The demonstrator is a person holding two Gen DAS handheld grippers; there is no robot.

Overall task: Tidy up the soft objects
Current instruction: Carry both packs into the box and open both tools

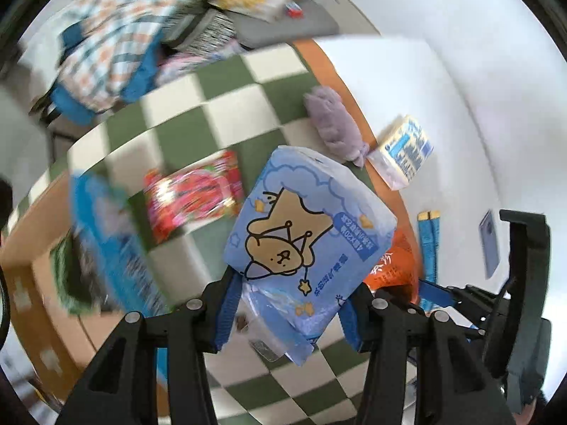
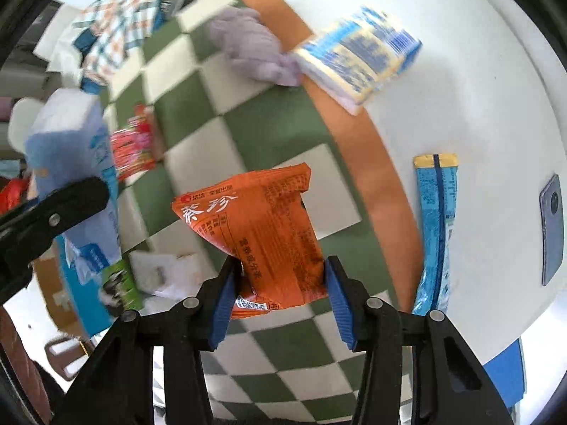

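My left gripper (image 1: pixel 290 315) is shut on a light blue tissue pack (image 1: pixel 308 233) printed with a cartoon bear, held above the green and white checkered mat (image 1: pixel 198 131). My right gripper (image 2: pixel 283 301) is shut on an orange packet (image 2: pixel 262 233) with white lettering, also lifted over the mat (image 2: pixel 269 127). In the right wrist view the blue tissue pack (image 2: pixel 71 148) hangs at the left. A purple plush (image 1: pixel 333 124) lies at the mat's far edge, touching a yellow and blue tissue pack (image 1: pixel 404 152). A red and pink packet (image 1: pixel 195 194) lies on the mat.
A long blue sachet (image 2: pixel 434 233) and a phone (image 2: pixel 553 226) lie on the white table (image 2: pixel 478 106) at the right. A plaid bag (image 1: pixel 117 46) sits at the far left. A cardboard box (image 1: pixel 39 276) with a blue pack (image 1: pixel 110 241) stands at the left.
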